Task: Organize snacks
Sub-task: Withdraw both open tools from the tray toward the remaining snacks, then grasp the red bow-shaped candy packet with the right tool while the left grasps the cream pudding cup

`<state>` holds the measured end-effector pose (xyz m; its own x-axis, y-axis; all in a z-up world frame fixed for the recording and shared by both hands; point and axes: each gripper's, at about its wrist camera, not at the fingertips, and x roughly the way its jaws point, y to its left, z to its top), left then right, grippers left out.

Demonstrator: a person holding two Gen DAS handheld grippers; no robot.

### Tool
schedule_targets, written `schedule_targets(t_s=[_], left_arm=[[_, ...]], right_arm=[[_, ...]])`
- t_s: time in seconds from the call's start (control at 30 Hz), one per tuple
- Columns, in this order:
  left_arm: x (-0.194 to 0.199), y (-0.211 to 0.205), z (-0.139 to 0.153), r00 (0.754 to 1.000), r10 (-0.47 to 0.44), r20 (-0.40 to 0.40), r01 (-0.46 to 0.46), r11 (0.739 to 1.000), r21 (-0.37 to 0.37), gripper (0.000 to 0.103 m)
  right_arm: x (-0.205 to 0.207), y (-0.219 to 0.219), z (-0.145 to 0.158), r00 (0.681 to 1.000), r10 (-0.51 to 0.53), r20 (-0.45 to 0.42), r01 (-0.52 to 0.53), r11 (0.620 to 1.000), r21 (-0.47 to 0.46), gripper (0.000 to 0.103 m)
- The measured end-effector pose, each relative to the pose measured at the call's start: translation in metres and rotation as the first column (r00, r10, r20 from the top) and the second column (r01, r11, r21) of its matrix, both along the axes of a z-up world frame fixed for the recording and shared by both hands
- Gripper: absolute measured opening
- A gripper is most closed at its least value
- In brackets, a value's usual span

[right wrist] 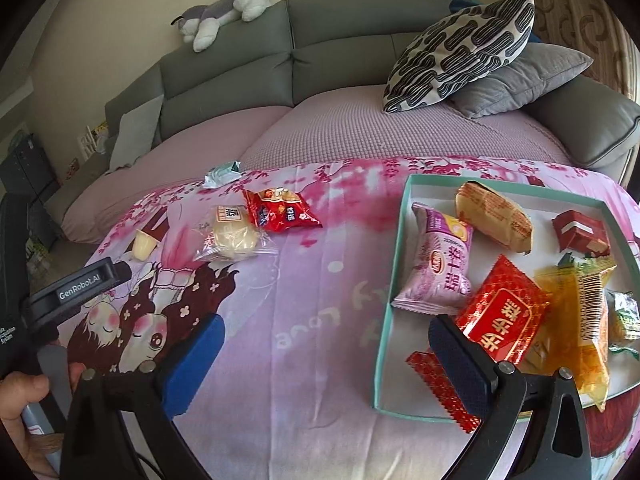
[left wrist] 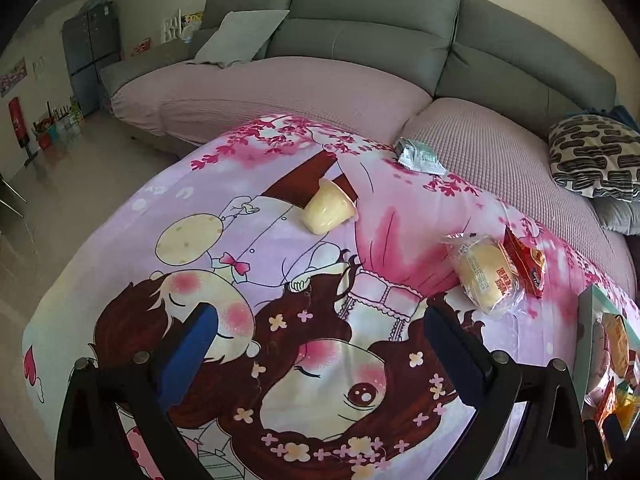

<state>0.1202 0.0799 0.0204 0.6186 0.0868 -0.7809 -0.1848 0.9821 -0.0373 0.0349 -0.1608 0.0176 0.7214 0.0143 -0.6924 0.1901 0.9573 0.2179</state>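
A teal-rimmed tray on the pink cartoon tablecloth holds several wrapped snacks, among them a pink pack and a red-gold pack. Loose on the cloth lie a yellow jelly cup on its side, a clear-wrapped bun, a red packet and a silver-green packet. My left gripper is open and empty, above the cloth short of the cup. My right gripper is open and empty at the tray's near left corner. The left gripper's body shows in the right wrist view.
A grey sofa with a pink cover runs behind the table. Patterned and grey cushions lie on it at the right. A plush toy lies on the sofa back. The floor lies left of the table.
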Motion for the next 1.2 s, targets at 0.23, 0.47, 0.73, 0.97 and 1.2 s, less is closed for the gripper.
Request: schedule_targets(t_s=[0.23,0.47,0.73,0.97,1.2], left_arm=[[0.013,0.011,0.002,0.999,-0.016,0.039,0.019,0.996,-0.083,0.102],[0.033,0.014,0.000,0.998,-0.043,0.048,0.049,0.990,-0.134,0.102],[0.054,0.013,0.000,0.992,-0.098,0.081,0.108,0.984,-0.140,0.102],[0.077,0.021,0.008,0.991,-0.106,0.086,0.116,0.986,-0.118,0.102],[0.104,0.033,0.001,0.995,-0.098,0.017,0.099,0.982,-0.161,0.102]], right_arm=[[0.015,0.008,-0.007,1.000,0.023,-0.020,-0.022,0.999,0.037,0.103],[0.035,0.010,-0.006,0.999,0.030,-0.028,-0.028,0.999,0.045,0.103],[0.064,0.014,0.002,0.999,0.042,-0.022,-0.041,0.999,0.032,0.103],[0.103,0.008,0.017,0.999,0.034,-0.016,-0.034,0.999,0.025,0.103],[0.146,-0.009,0.011,0.996,0.042,-0.074,-0.034,0.994,0.105,0.099]])
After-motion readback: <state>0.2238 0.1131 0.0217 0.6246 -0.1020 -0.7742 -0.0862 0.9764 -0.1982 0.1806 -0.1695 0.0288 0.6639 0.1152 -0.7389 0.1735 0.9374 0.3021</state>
